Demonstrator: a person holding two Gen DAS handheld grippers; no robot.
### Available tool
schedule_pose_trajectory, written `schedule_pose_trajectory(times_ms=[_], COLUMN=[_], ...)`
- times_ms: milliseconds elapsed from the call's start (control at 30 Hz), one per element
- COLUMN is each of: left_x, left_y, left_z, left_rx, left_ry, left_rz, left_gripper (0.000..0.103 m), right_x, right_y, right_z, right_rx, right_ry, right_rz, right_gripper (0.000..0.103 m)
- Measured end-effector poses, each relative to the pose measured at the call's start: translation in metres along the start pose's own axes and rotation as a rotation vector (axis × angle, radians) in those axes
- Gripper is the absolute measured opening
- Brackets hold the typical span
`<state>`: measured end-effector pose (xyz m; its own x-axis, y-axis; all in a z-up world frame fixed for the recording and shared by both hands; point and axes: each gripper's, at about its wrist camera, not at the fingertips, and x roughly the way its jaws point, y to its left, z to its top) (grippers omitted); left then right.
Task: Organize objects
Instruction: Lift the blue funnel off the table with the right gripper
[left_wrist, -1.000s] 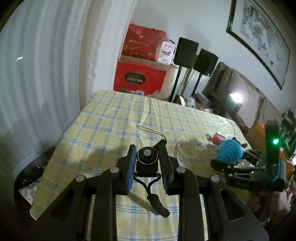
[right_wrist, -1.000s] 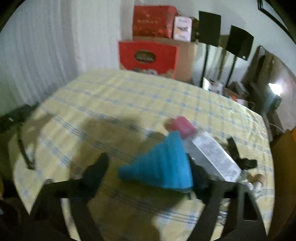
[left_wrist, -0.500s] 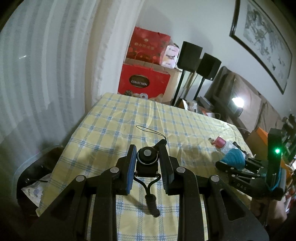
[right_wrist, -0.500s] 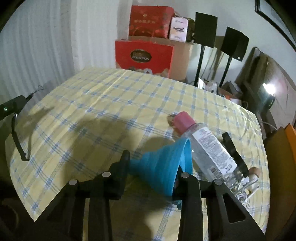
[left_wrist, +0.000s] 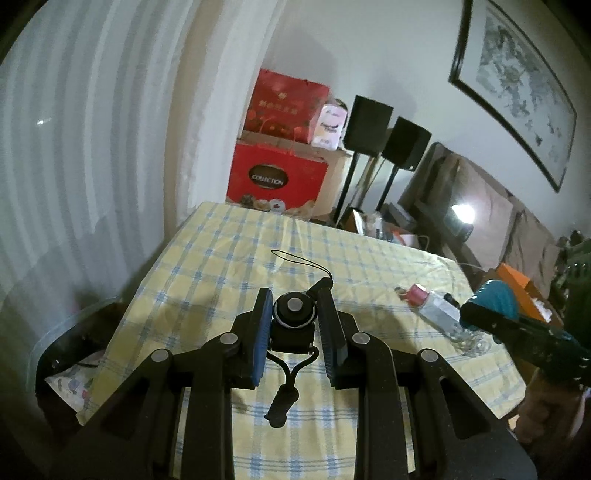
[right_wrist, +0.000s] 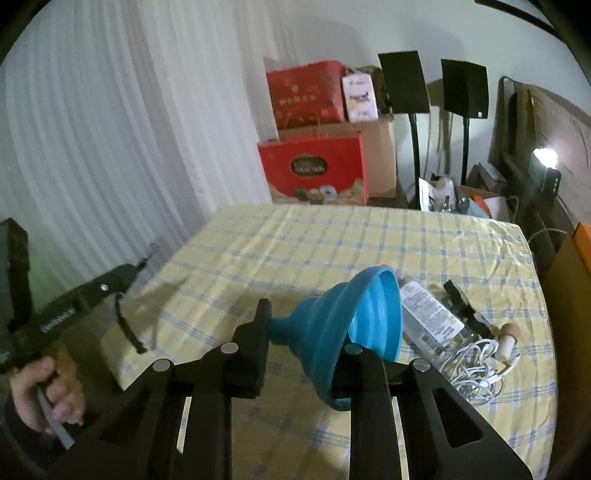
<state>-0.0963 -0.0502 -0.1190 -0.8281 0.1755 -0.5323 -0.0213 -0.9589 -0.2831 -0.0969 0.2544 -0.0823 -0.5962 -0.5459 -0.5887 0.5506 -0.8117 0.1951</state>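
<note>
A small black gadget (left_wrist: 292, 330) with a dangling wrist strap sits between the pads of my left gripper (left_wrist: 294, 295), which is shut on it above the checked tablecloth (left_wrist: 229, 258). My right gripper (right_wrist: 306, 326) has a blue collapsible funnel (right_wrist: 358, 314) between its jaws. They are closing on its narrow end and the pads press it. The funnel hangs in the air with its wide mouth facing away. In the left wrist view the funnel (left_wrist: 498, 299) and right gripper (left_wrist: 474, 314) show at the right edge.
On the table's right side lie a clear bottle (right_wrist: 430, 315) with a pink cap, a tangle of white cable (right_wrist: 476, 373), a black clip (right_wrist: 461, 302) and a cork-tipped piece (right_wrist: 508, 334). Red gift boxes (right_wrist: 314, 170) and speaker stands stand behind the table. A dark bin (left_wrist: 62, 354) sits left of it.
The right jaws closed onto the blue funnel and raised it off the table, away from the bottle. The left gripper rose slightly, still gripping the black gadget.
</note>
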Motion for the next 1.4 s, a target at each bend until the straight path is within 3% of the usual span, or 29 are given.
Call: schedule_pose_trajectory(times_ms=[200,433,567,967,1200,1400], left_x=[-0.008,-0.006,-0.009,-0.011,-0.034,-0.042], left_y=[-0.003,0.009,0.022,0.039,0.035,0.033], left_z=[0.005,0.006,0.006,0.005,0.022,0.022], left_rx=[0.002,-0.010,-0.057,-0.088,-0.045,-0.045], left_ry=[-0.010,0.006,0.005,0.046,-0.018,-0.022], left_rz=[-0.004,0.026,0.024,0.125,0.153,0.183], left_gripper=[0.023,0.023,0.023,0.023,0.023,0.023], right_x=[-0.010,-0.002,0.014,0.004,-0.017,-0.031], right_y=[-0.003,0.006,0.013,0.040,0.046,0.044], right_z=[0.005,0.000,-0.012,-0.019,-0.007,-0.002], right_rx=[0.054,-0.001,-0.022,-0.071,-0.103,-0.089], right_ry=[-0.010,0.014,0.059,0.035,0.019,0.004], right_rz=[0.028,-0.061,-0.070,-0.035,-0.021,0.032], right_gripper=[0.020,0.020,0.020,0.021,0.021,0.021])
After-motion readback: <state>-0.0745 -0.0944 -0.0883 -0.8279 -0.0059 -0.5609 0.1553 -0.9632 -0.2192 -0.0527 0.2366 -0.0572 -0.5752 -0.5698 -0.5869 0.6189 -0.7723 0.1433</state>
